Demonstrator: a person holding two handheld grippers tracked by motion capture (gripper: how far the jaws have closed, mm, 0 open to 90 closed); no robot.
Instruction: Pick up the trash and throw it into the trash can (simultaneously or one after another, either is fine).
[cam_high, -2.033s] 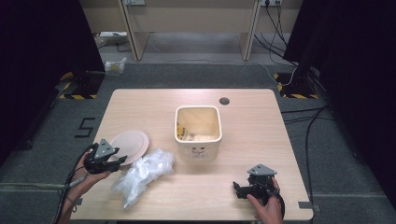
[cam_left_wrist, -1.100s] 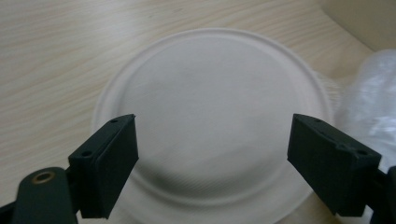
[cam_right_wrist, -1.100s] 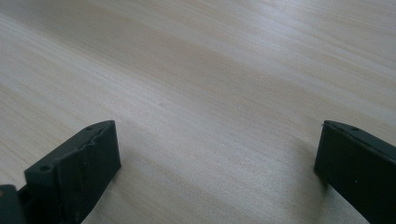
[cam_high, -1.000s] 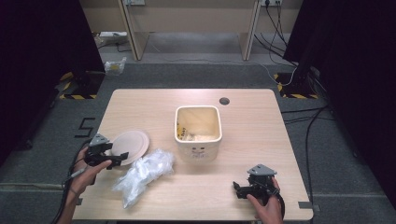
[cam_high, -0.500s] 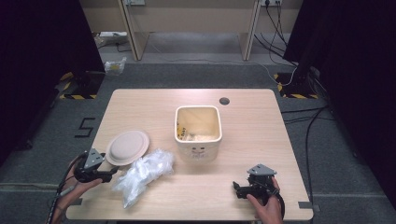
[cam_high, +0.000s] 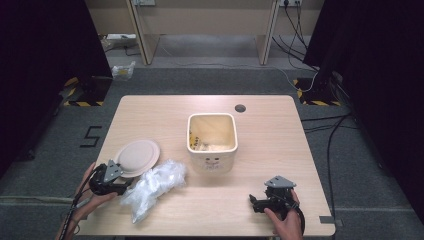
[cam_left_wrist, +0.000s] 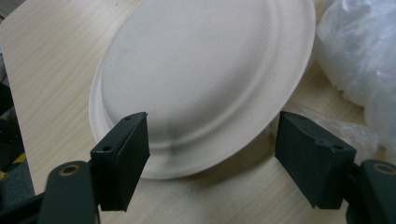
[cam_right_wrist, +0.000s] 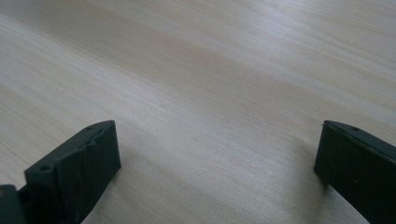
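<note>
Here, seen from the high view, the left gripper (cam_high: 119, 186) sits at the near left corner of the wooden table (cam_high: 270, 125), its tip at the near rim of an upturned paper plate (cam_high: 136, 157). A crumpled clear plastic bag (cam_high: 152, 187) lies just to the right of the plate, touching it, and a cream square bin (cam_high: 212, 142) stands at mid-table. The right gripper (cam_high: 256, 202) rests near the front right edge, well apart from everything else.

In the left gripper view, the jaws have just been closing and stand apart on either side of the plate (cam_left_wrist: 205, 79)'s near rim, not pressing it; the bag (cam_left_wrist: 359, 51) shows at upper right.

In the right gripper view, the jaws stand wide apart over bare wood (cam_right_wrist: 210, 84), holding nothing.
</note>
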